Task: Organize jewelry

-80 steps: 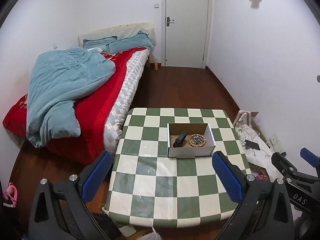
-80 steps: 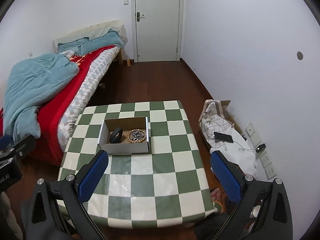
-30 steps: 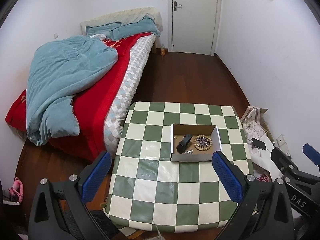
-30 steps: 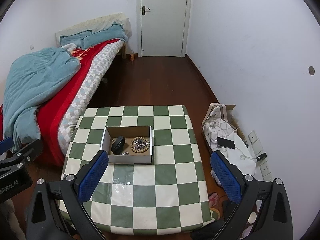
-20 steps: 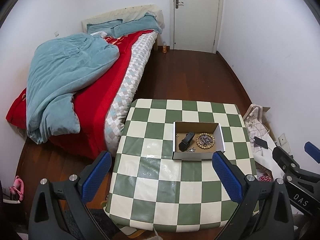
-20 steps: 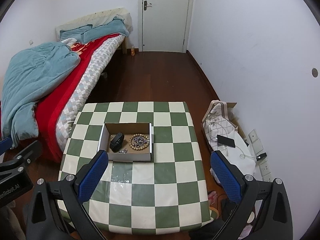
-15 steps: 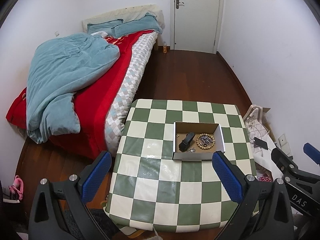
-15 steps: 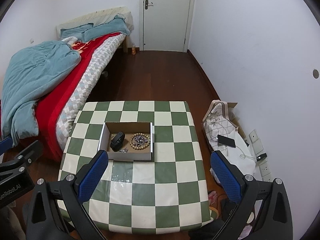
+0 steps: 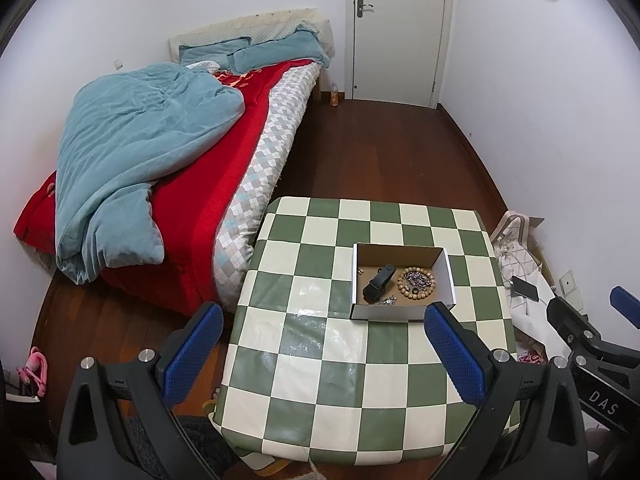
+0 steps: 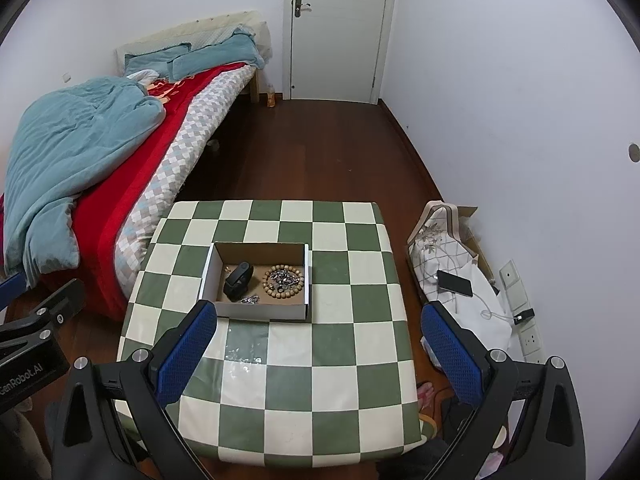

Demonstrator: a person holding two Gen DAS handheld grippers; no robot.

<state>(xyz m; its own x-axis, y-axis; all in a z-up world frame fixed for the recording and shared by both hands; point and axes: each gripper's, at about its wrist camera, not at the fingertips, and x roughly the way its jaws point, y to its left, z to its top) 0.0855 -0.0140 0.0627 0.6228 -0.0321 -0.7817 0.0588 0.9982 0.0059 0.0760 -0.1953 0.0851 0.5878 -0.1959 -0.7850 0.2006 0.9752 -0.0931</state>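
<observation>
Green checked tabletop (image 9: 320,360) sits lower and farther now; I pulled back. Both my fingers (image 9: 452,348) (image 10: 184,348) are spread wide, empty. Beads (image 9: 415,283) lie in the box (image 9: 400,314).

Red bed (image 9: 208,216), teal blanket (image 9: 132,152), white door (image 10: 340,28), phone (image 10: 454,283)

Both wrist views high above the near edge of the table (image 9: 320,364), tilted down toward the far door (image 10: 340,28); left view offset leftward; sharing table (image 10: 320,360), box (image 9: 400,314), bed (image 9: 200,184).
</observation>
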